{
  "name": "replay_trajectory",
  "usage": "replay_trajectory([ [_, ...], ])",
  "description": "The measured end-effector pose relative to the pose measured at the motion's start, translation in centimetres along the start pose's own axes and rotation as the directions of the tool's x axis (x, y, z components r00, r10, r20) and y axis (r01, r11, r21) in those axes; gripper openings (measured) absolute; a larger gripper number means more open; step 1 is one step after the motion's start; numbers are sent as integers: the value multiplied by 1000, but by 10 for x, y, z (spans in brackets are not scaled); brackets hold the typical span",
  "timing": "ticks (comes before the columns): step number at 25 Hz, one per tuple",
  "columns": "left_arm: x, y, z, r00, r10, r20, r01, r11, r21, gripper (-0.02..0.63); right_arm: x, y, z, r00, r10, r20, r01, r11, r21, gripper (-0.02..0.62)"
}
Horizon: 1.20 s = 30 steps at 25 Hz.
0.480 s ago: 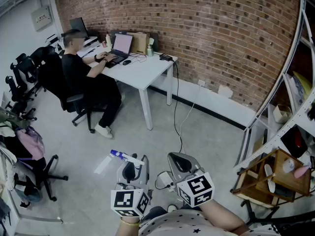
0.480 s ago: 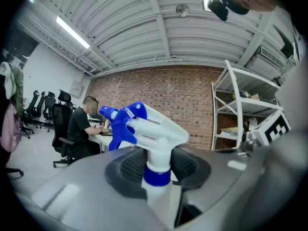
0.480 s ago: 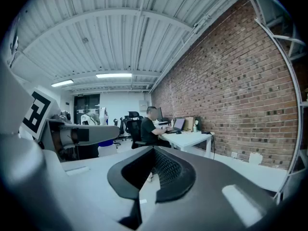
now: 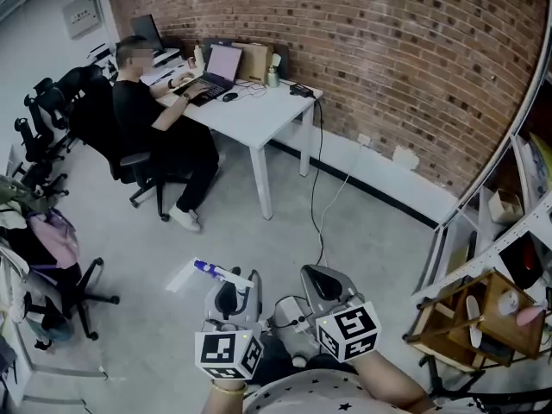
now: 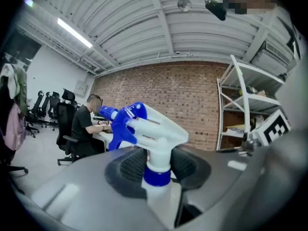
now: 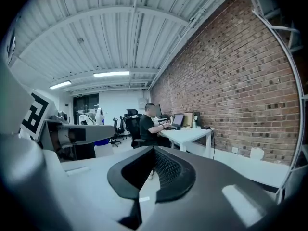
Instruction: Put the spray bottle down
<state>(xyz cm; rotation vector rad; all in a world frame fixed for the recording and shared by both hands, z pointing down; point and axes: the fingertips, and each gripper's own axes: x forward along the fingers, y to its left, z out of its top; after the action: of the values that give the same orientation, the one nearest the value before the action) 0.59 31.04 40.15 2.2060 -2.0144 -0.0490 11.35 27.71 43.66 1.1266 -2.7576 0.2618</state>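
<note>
A white spray bottle (image 5: 155, 129) with a blue nozzle and a blue neck collar stands upright between the pads of my left gripper (image 5: 156, 163), which is shut on its neck. In the head view the same bottle (image 4: 222, 275) shows at the bottom centre, nozzle pointing left, held over the grey floor by the left gripper (image 4: 231, 286). My right gripper (image 4: 317, 279) is just to its right, apart from the bottle. In the right gripper view that gripper (image 6: 154, 170) has its pads together at the tips with nothing between them.
A person sits typing at a white desk (image 4: 259, 115) with a laptop, by the brick wall (image 4: 405, 50). Office chairs (image 4: 47, 110) line the left side. A metal shelf rack (image 4: 500, 231) and a wooden stand (image 4: 470, 317) are at the right. A cable (image 4: 321, 222) trails across the floor.
The room has slid a little in the head view. Both grippers and the bottle stay where they were, and the grip is unchanged.
</note>
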Motion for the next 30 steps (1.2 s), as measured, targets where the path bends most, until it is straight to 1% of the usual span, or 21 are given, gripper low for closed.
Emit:
replay_trajectory([
  [4,26,9,-3,1000,-3,-5,3,1000,0,130,21,-12,-1,1000,-2,-12,2,1000,-4,-2],
  [9,78,25,4,999,-32,7,32,999,6,130,67,-38,11,1000,-15,2,15,1000,-11,-2],
  [13,134,53,14,998,-57,14,56,998,21,130,120,-60,28,999,-40,13,40,999,-9,-2],
  [19,225,96,37,995,-95,-5,95,995,37,130,205,-96,62,997,-80,18,80,997,2,-2],
  [23,280,123,53,993,-119,-10,120,992,33,130,261,-118,83,995,-102,21,102,995,8,-2],
  [30,363,167,66,987,-156,-24,157,986,55,130,344,-145,101,991,-136,19,136,991,9,-2],
])
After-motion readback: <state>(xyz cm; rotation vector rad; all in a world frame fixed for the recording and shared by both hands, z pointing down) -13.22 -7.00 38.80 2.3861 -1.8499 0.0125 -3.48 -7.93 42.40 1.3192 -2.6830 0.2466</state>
